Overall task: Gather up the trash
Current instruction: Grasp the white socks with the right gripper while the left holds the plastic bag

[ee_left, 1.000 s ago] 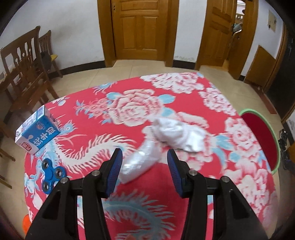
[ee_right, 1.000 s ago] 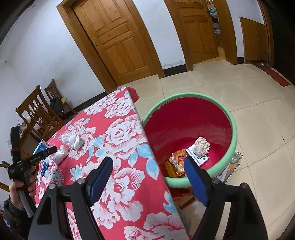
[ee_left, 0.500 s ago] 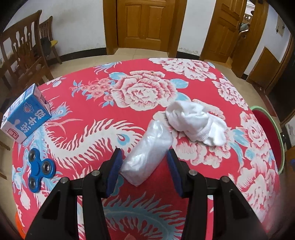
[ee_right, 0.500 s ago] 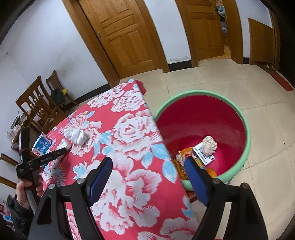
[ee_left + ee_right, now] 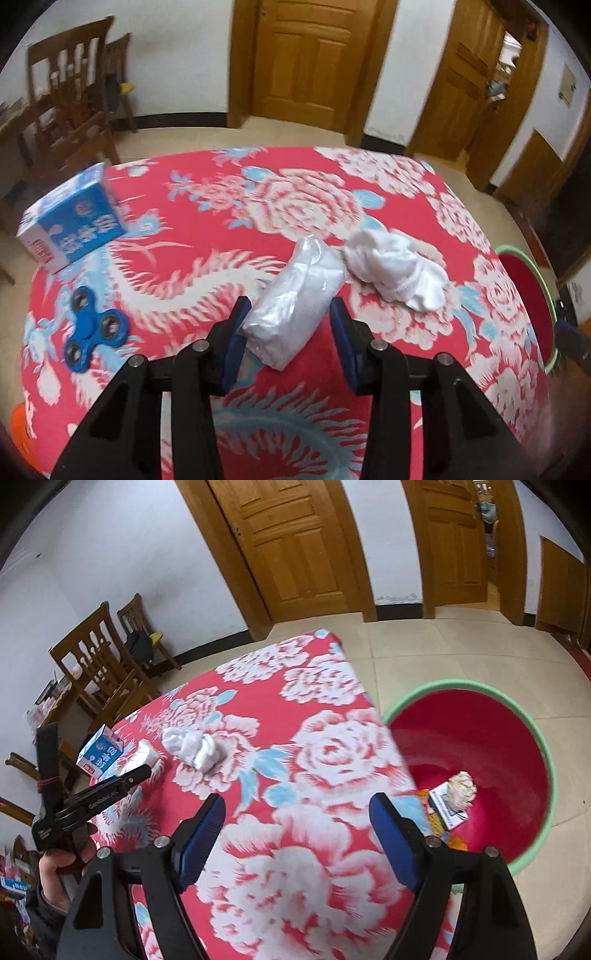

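The plastic-wrapped packet (image 5: 295, 299) lies on the floral tablecloth (image 5: 207, 206), between my left claw's (image 5: 290, 332) parted pads, the left pad touching it. White cloth (image 5: 397, 271) beside. My right claw (image 5: 295, 825) hangs released near the basin (image 5: 532, 738).

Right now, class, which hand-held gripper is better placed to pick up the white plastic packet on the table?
Left. The left hand-held gripper already straddles the white plastic packet, jaws open. The right hand-held gripper hangs open near the red bin, far from it.
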`<move>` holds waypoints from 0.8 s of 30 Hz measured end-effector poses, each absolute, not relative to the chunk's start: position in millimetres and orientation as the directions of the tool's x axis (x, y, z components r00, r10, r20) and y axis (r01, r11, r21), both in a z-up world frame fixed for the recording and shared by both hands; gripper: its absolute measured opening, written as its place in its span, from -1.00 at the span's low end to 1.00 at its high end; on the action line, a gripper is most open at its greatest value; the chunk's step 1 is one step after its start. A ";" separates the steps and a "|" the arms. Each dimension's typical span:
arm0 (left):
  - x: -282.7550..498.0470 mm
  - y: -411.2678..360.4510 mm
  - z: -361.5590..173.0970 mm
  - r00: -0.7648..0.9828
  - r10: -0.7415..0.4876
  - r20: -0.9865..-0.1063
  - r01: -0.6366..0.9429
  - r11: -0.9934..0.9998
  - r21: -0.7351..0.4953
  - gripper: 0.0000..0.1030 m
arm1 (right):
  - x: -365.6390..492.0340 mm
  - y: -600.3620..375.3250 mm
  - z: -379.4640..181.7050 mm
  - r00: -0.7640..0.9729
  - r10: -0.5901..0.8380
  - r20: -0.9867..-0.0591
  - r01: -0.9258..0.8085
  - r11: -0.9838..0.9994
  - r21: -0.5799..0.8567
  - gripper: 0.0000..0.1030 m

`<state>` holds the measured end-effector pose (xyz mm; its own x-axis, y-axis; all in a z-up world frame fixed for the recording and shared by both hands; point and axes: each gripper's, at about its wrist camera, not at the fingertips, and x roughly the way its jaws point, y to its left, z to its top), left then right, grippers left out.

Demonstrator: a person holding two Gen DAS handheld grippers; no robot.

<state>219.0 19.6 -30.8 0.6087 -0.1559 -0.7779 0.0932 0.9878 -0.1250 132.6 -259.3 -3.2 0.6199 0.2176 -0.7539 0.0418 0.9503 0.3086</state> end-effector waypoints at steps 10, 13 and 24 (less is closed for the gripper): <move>214.2 67.5 -36.5 0.662 -0.116 -0.740 -0.086 0.970 -0.229 -0.16 | 173.2 -209.6 -8.3 0.589 0.255 -0.767 -0.028 0.955 0.295 0.59; 212.7 74.3 -38.0 0.673 -0.102 -0.733 -0.108 0.966 -0.234 -0.15 | 189.2 -192.3 -14.9 0.568 0.273 -0.776 -0.063 0.955 0.290 0.60; 210.5 79.0 -42.7 0.677 -0.077 -0.731 -0.118 0.970 -0.212 -0.15 | 230.9 -141.8 -33.1 0.551 0.282 -0.785 -0.170 0.959 0.226 0.61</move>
